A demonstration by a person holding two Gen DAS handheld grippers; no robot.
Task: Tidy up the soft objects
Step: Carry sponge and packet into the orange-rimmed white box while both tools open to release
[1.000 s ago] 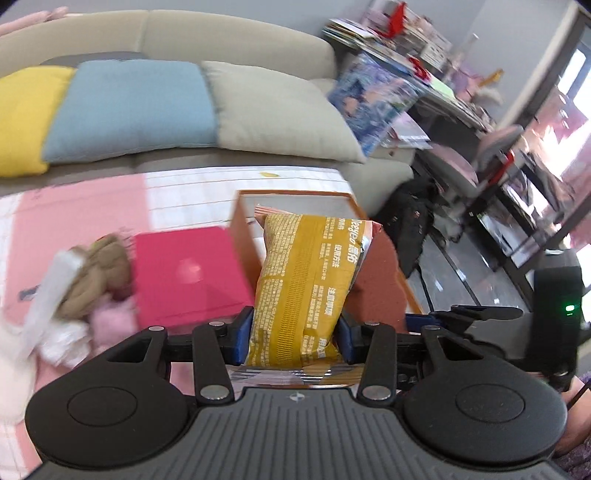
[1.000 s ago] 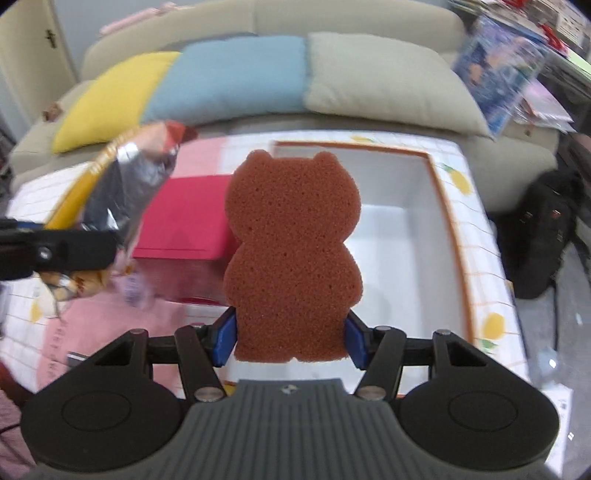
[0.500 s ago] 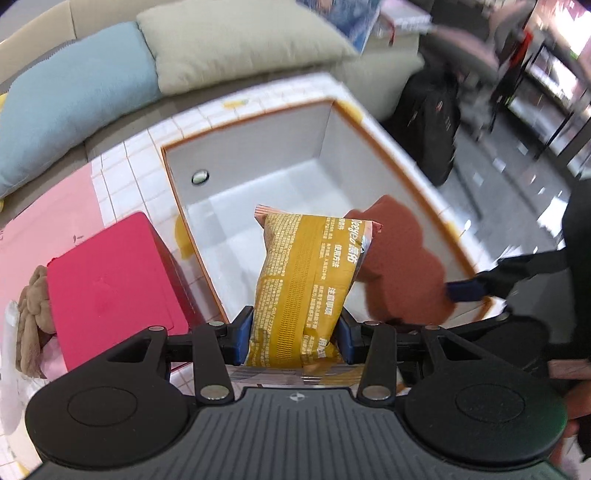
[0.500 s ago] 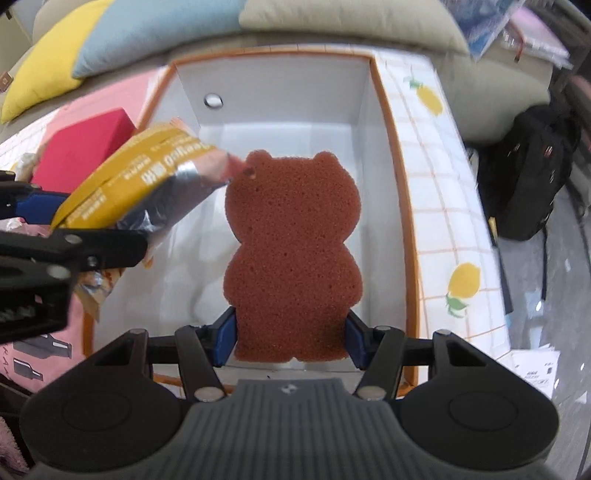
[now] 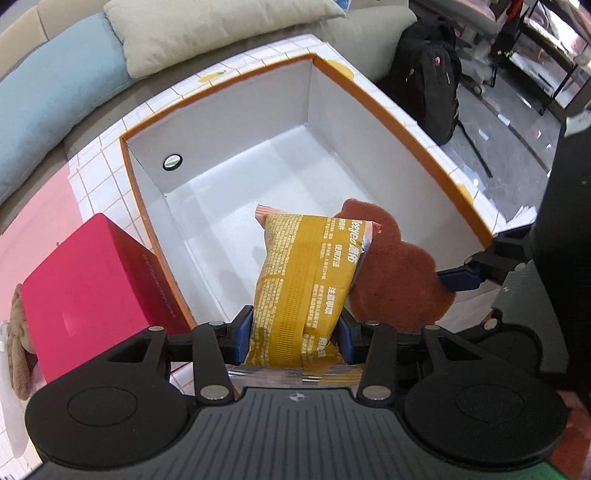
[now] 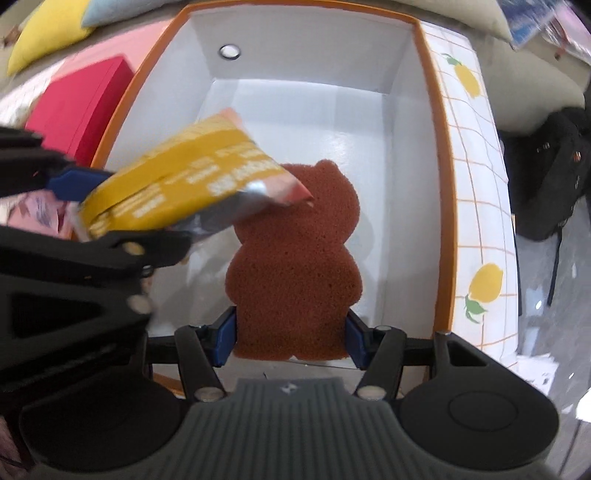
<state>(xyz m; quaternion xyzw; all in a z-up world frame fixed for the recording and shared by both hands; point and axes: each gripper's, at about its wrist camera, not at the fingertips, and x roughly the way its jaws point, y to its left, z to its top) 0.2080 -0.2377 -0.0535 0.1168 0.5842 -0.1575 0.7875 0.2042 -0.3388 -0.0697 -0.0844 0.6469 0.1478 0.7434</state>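
Observation:
My left gripper (image 5: 295, 332) is shut on a yellow snack bag (image 5: 306, 280) and holds it over the near end of an open white box with an orange rim (image 5: 417, 147). My right gripper (image 6: 291, 339) is shut on a brown bear-shaped sponge (image 6: 299, 269), also held inside the box's opening (image 6: 443, 184). The bag (image 6: 177, 192) crosses in front of the sponge's head in the right wrist view. The sponge (image 5: 399, 273) sits just right of the bag in the left wrist view. The box floor is bare.
A red box (image 5: 85, 288) stands against the white box's left side. A brown plush toy (image 5: 16, 332) lies left of it. Sofa cushions (image 5: 203, 33) are beyond the table. A black backpack (image 5: 424, 74) stands on the floor to the right.
Both grippers have moved forward and tilted down over the white box, carrying the bag and the sponge lower into its opening. The bag now overlaps the sponge's head.

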